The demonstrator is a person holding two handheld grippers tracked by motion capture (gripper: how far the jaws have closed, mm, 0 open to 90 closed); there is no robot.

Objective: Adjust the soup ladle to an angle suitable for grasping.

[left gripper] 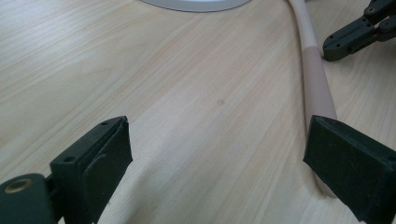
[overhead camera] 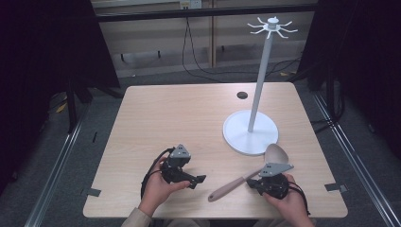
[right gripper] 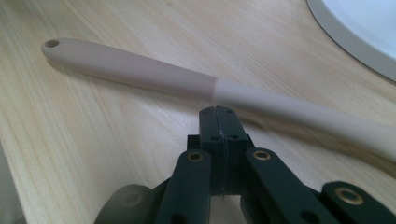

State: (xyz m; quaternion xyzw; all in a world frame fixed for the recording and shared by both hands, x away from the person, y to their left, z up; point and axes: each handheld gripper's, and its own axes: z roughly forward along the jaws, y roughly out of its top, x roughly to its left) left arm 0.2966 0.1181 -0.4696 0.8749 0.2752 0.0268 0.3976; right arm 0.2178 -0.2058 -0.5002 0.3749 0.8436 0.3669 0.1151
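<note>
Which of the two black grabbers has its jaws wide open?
The left gripper, in the person's left hand: its two black jaws stand far apart over the wooden table. The right gripper is pressed shut beside the beige spoon.

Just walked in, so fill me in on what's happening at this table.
A person holds a gripper in each hand over a wooden table. A long-handled spoon lies between them, its bowl beside the white hook stand. The left gripper is open, one jaw by the handle's end. The right gripper is shut, just short of the handle.

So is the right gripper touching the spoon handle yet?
Apart. In the right gripper view, the right gripper, jaws shut together, stops short of the spoon; a strip of table shows between.
</note>
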